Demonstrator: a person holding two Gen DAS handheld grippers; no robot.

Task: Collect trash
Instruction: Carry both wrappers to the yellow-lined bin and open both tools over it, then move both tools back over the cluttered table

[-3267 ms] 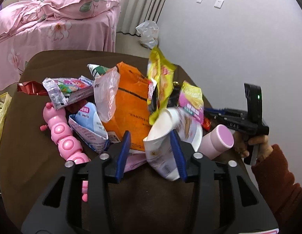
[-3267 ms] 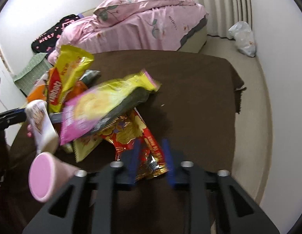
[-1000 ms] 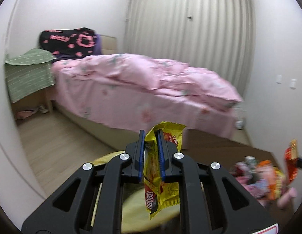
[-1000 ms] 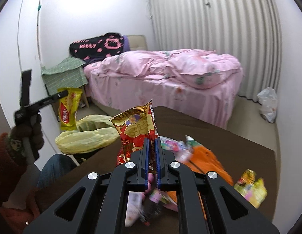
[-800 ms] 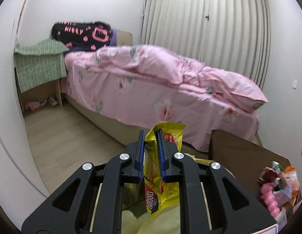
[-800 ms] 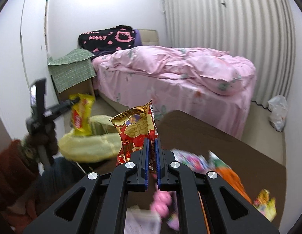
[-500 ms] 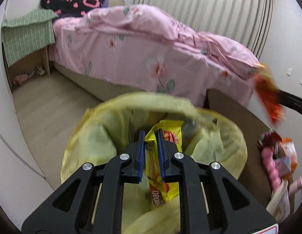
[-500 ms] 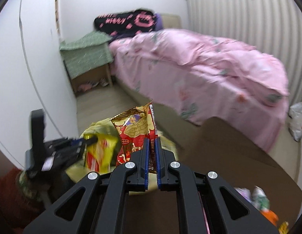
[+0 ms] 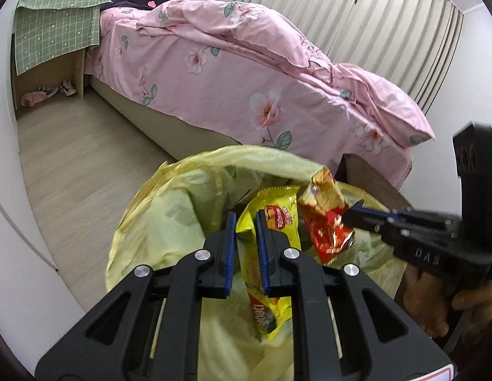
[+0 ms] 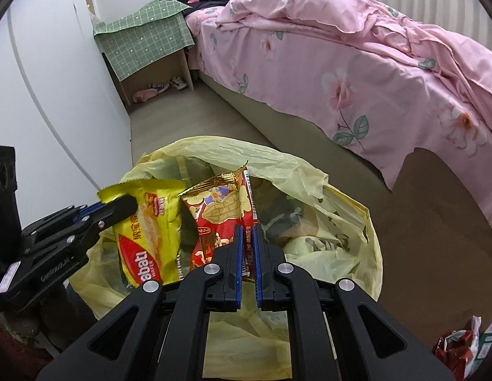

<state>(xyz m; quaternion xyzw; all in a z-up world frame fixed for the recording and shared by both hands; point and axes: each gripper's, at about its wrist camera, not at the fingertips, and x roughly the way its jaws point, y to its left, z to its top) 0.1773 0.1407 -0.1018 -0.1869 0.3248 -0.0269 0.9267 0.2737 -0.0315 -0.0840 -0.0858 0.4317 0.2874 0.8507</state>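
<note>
Yellow wafer packet [image 9: 271, 273] clamped in left gripper [image 9: 246, 247]; we see right gripper [image 10: 248, 247], pitched down, pinching red peanut wrapper [image 10: 220, 219] over bin bag [image 10: 350, 254], 12 o'clock.

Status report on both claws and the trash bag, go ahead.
Left claw shut on yellow wafer wrapper. Right claw shut on red peanut packet. Both over open yellow trash bag. Nothing blocking the opening.
</note>
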